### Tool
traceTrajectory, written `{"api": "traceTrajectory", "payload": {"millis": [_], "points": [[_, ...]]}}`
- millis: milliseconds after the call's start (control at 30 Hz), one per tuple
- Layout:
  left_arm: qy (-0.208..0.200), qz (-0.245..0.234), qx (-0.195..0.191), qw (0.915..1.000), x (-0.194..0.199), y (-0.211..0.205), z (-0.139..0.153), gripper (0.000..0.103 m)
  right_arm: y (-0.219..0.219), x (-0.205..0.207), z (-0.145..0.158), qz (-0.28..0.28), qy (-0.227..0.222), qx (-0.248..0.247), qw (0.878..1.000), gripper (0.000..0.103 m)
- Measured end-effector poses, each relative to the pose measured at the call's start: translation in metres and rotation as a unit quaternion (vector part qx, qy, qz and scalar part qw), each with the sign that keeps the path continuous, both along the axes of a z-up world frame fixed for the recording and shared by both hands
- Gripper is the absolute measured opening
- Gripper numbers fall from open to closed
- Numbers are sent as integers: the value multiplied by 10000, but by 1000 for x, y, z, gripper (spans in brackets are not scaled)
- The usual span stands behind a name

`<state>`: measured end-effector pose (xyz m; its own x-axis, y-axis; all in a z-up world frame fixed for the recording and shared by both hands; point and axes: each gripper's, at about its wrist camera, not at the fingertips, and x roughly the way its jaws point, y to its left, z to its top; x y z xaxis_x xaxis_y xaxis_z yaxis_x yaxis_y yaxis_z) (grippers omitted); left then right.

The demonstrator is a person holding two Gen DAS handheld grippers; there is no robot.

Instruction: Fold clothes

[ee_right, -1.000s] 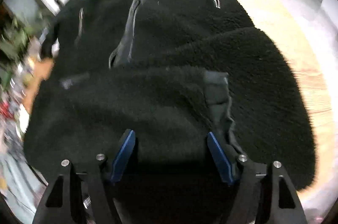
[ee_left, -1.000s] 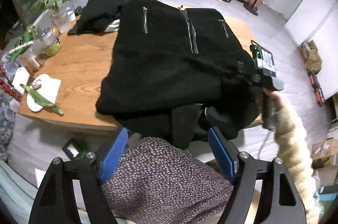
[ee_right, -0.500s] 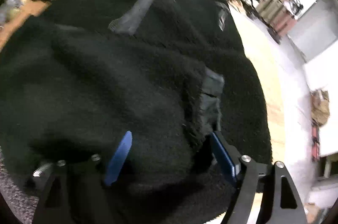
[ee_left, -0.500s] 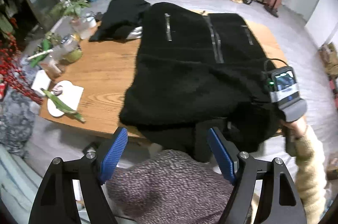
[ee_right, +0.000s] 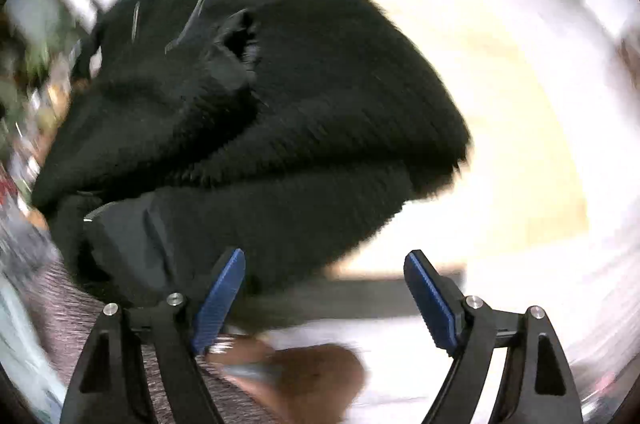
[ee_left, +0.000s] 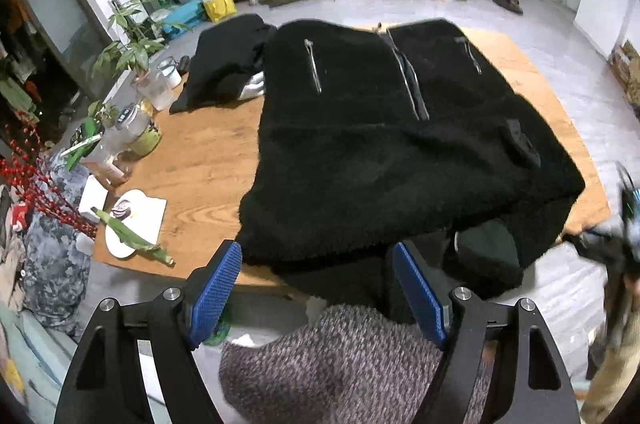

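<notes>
Since the earlier frame the right hand-held gripper (ee_right: 324, 288) has come off the black fleece jacket (ee_left: 400, 151) and swung out past its right edge; the view from it is blurred. Its jaws are opening, with nothing between them. The left hand-held gripper (ee_left: 316, 288) hangs wide open and empty over the near edge of the tabletop (ee_left: 200, 159).

Progress: the jacket lies zipper-up on the tabletop, a sleeve folded across its lower body. The collar end hangs over the near edge. By my judgement, the body folds remain undone. A second black garment (ee_left: 228, 59) lies bunched at the far left, unfolded.

Containers: glass jars (ee_left: 140, 127) stand at the left edge; contents cannot be made out.
</notes>
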<state>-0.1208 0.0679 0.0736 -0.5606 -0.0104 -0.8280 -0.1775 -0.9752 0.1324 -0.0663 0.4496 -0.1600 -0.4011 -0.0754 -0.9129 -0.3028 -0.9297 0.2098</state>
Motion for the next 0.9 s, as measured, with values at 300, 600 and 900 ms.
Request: {"api": "traceTrajectory", "payload": {"millis": [300, 600, 900], "points": [[726, 540, 3056, 9478, 35, -19, -87, 80, 2, 75, -48, -1320, 1130, -2512, 9522, 90], [302, 755, 4135, 9068, 48, -42, -160, 80, -45, 52, -61, -638, 785, -2383, 9659, 90], [594, 1299, 4976, 8555, 51, -91, -179, 81, -52, 48, -75, -831, 337, -2366, 9675, 92]]}}
